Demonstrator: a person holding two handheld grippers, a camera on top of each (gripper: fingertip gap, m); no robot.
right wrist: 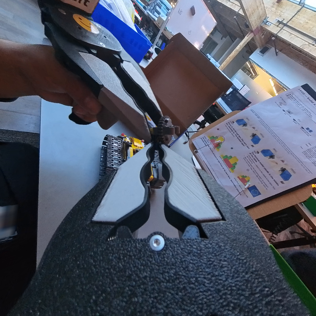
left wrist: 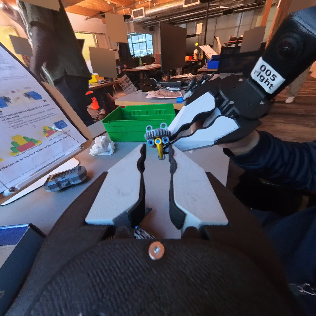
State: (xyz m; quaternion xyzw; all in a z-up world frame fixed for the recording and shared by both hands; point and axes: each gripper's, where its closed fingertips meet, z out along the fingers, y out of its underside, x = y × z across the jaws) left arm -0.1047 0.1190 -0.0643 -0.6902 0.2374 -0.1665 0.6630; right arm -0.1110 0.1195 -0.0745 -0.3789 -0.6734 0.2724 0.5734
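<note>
A small brick assembly (left wrist: 158,136) with a grey gear, two blue pins and a yellow axle pointing down hangs just above the grey table (left wrist: 51,205). My right gripper (left wrist: 171,139) comes in from the right and is shut on it. In the right wrist view my right gripper (right wrist: 155,145) pinches the assembly's dark beam, with the gear (right wrist: 163,130) sticking out past the tips. My left gripper (left wrist: 157,150) is open, its tips on either side of the yellow axle's lower end, with table showing between the fingers. It also shows in the right wrist view (right wrist: 150,131), reaching in from the upper left.
A green bin (left wrist: 136,123) stands behind the assembly. A clipboard with an instruction sheet (left wrist: 34,128) leans at the left, with a crumpled tissue (left wrist: 102,145) and a grey device (left wrist: 65,177) beside it. A yellow-black tracked model (right wrist: 119,150), a brown box (right wrist: 184,85) and a blue bin (right wrist: 123,34) are on the table. My left and right fingertips are right by each other.
</note>
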